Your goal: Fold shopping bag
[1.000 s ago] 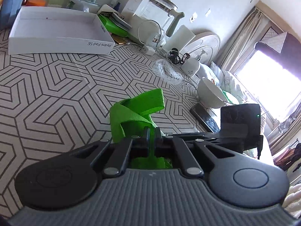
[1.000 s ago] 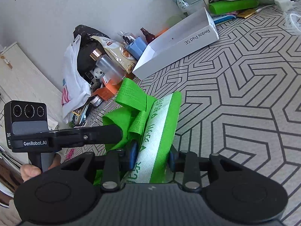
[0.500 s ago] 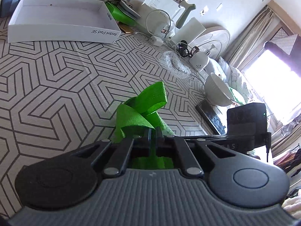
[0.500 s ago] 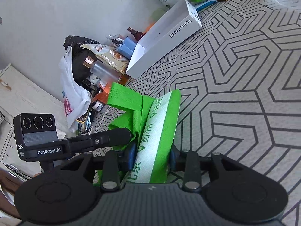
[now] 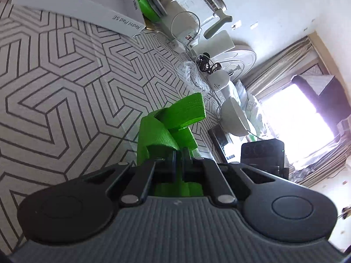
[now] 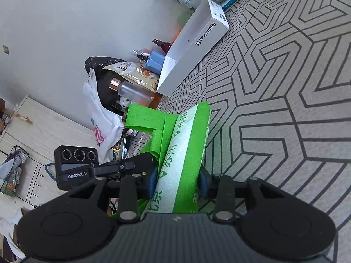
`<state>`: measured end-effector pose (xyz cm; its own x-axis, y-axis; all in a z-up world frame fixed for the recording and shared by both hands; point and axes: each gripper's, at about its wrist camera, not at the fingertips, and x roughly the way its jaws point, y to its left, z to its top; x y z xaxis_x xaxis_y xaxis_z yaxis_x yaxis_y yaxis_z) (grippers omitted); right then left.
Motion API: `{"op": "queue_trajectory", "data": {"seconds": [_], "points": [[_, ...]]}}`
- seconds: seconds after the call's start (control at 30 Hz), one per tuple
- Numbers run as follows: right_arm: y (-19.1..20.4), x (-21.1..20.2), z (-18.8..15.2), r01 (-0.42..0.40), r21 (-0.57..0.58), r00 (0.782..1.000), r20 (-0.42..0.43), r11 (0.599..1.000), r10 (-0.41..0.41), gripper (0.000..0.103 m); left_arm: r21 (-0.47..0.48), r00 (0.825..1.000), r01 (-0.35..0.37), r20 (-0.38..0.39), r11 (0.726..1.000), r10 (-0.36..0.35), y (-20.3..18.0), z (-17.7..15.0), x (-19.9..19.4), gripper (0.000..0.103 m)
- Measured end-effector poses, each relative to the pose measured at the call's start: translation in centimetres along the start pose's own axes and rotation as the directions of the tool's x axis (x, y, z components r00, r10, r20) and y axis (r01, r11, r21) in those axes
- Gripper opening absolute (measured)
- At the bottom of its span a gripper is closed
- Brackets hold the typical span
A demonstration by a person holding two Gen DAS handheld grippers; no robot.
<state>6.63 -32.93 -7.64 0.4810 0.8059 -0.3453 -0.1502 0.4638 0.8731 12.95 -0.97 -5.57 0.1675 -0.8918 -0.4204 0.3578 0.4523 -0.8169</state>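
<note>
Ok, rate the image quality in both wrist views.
Left wrist: window blown out white, tablecloth slightly blurred, edges bent by fisheye. Right wrist: even light, print on the bag sharp, box lettering legible, corners vignetted black.

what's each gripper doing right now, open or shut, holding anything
Left gripper: shut on the green bag's strap.
Right gripper: jaws opening, with the folded green bag between them.

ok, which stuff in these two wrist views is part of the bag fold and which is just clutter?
In the job:
- green shopping bag, folded into a thick bundle
- left gripper, shut on the bag's fabric
- right gripper, bundle between its opening jaws

Lying about:
- Redmi Pad SE box
- glass kettle
- white bowl
- white plastic bag
- patterned tabletop
</note>
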Motion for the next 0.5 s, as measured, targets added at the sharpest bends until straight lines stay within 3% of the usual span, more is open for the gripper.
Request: {"op": "queue_trajectory", "data": {"seconds": [0.1,0.13,0.23,0.37,0.5], "points": [[0.6,0.0,0.2,-0.063,-0.011,0.998,-0.016,0.998,0.063,0.075,-0.017,1.000,-0.015,0.004,1.000,0.015,0.4,-0.2,0.1,0.004],[1.2,0.2,0.1,-0.055,-0.029,0.998,-0.027,0.998,0.054,0.077,-0.017,1.000,-0.020,0.010,1.000,0.020,0.4,-0.2,0.1,0.004],[2.7,0.9,-0.2,0.032,-0.099,0.998,-0.053,0.995,-0.038,0.078,-0.019,1.000,-0.005,-0.007,1.000,0.005,0.3,-0.2,0.4,0.004],[4.0,1.8,-0.1,0.119,-0.111,0.988,-0.082,0.987,-0.128,0.082,-0.021,0.999,0.019,-0.025,1.000,-0.020,0.0,-0.2,1.0,0.004],[4.9,2.3,0.0,0.179,-0.159,0.974,-0.108,0.971,-0.198,0.068,-0.002,0.999,0.022,-0.049,1.000,-0.022,-0.7,-0.1,1.8,0.005]]}}
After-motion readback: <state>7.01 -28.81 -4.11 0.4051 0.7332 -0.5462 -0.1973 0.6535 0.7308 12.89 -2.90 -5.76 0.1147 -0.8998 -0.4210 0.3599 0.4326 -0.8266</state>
